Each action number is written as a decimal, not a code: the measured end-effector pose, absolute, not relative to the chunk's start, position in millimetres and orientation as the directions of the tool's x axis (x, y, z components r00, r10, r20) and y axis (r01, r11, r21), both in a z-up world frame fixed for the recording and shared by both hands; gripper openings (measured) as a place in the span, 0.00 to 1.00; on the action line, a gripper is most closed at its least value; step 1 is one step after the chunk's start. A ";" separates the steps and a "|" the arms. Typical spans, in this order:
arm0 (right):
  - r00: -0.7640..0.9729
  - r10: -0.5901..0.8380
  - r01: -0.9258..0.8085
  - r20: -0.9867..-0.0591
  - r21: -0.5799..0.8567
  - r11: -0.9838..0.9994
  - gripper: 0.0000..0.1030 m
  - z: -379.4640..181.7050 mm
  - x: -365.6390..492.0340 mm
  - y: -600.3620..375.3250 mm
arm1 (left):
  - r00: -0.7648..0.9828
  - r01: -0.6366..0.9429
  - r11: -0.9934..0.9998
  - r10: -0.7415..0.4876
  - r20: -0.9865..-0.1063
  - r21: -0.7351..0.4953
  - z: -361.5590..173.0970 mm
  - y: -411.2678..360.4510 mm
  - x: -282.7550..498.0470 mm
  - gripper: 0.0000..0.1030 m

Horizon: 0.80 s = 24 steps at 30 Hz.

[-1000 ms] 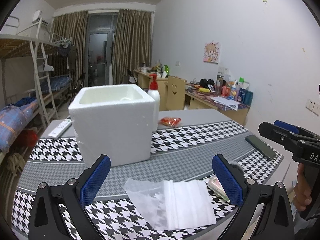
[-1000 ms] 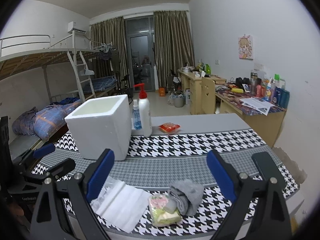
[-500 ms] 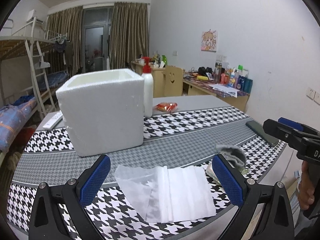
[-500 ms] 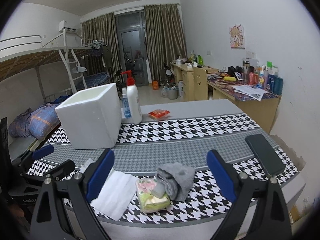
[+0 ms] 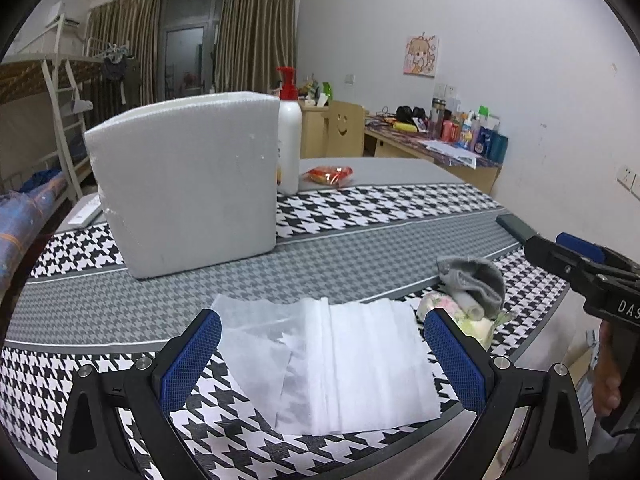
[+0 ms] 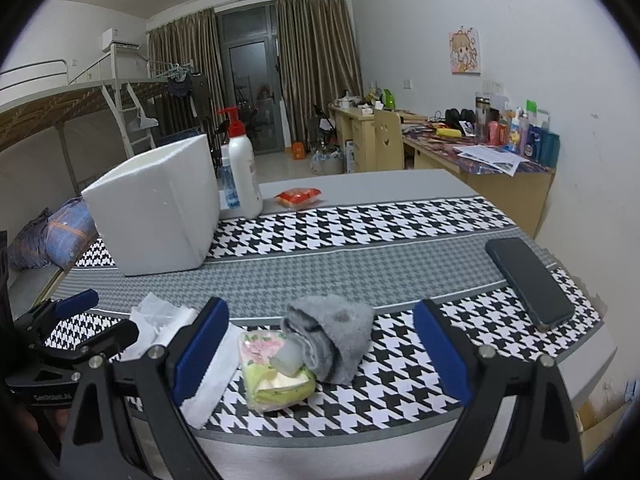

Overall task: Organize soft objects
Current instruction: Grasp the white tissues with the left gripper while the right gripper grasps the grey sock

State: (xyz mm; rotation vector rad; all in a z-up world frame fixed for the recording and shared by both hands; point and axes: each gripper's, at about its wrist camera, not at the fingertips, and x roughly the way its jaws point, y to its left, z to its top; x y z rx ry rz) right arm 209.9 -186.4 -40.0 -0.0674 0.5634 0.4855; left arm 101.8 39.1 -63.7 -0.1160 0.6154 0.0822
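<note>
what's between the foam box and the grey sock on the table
Nothing: only bare grey houndstooth cloth lies between the foam box and the grey sock, clearest in the right wrist view.

Pump bottle (image 6: pixel 243 172), snack packet (image 6: pixel 299 197) and phone (image 6: pixel 527 282) on table (image 6: pixel 400 184)

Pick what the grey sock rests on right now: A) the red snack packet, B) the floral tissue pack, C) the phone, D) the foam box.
B: the grey sock lies draped over the floral tissue pack near the table's front edge, between the open right tongs.
</note>
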 end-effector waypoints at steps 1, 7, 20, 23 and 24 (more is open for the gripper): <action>0.737 0.422 -0.459 -0.528 0.068 0.886 0.93 -41.4 211.3 -187.6 | 0.809 -0.113 0.990 0.044 -0.586 -0.081 -65.5 38.6 103.3 0.99; 0.725 0.415 -0.457 -0.550 0.067 0.887 0.86 -52.1 221.0 -188.5 | 0.789 -0.109 0.992 0.050 -0.612 -0.060 -73.9 33.9 108.4 0.99; 0.661 0.409 -0.468 -0.629 0.080 0.880 0.68 -78.9 242.4 -181.5 | 0.734 -0.080 0.996 0.029 -0.678 -0.043 -95.8 24.1 119.7 0.81; 0.635 0.417 -0.474 -0.650 0.098 0.875 0.56 -84.1 248.5 -180.2 | 0.713 -0.072 0.996 0.013 -0.701 -0.054 -102.1 24.4 122.9 0.71; 0.627 0.416 -0.470 -0.658 0.106 0.876 0.54 -86.1 251.0 -180.7 | 0.705 -0.074 0.996 0.015 -0.709 -0.052 -104.4 24.1 124.1 0.66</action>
